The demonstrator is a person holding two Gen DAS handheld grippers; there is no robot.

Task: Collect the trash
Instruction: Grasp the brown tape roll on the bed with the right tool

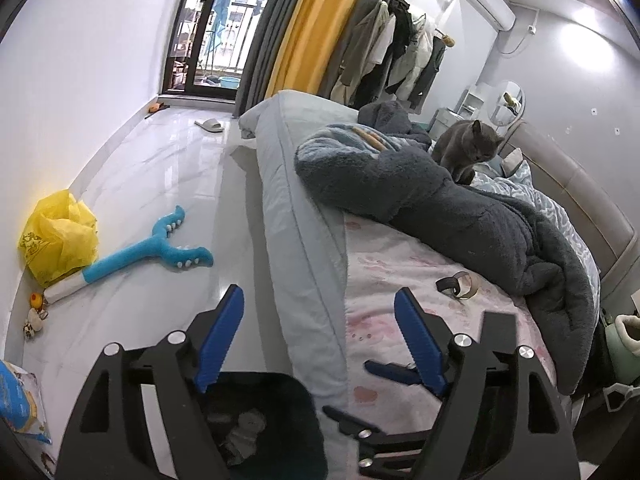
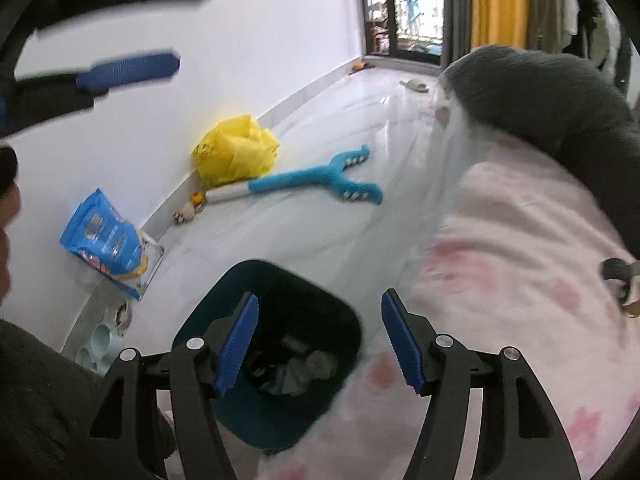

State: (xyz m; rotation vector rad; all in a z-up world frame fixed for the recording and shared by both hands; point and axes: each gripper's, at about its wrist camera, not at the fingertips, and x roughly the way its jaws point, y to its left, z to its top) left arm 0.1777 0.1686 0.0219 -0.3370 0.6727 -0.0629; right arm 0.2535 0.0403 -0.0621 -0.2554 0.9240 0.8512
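Yellow plastic bag (image 1: 60,236) on floor against wall, far left. Blue plush toy (image 1: 152,246) just beside it, on floor. Left hand-held gripper (image 1: 320,340) spread, nothing between jaws. Dark bin (image 2: 280,356) on floor at bed's near edge; crumpled trash (image 2: 304,368) inside. Right hand-held gripper (image 2: 318,344) above bin, spread, nothing between pads. Tape roll (image 1: 458,285) on pink sheet (image 1: 400,272) toward bed's right side, beside grey blanket (image 1: 460,216). Grey cat (image 1: 468,148) on bed's far end.
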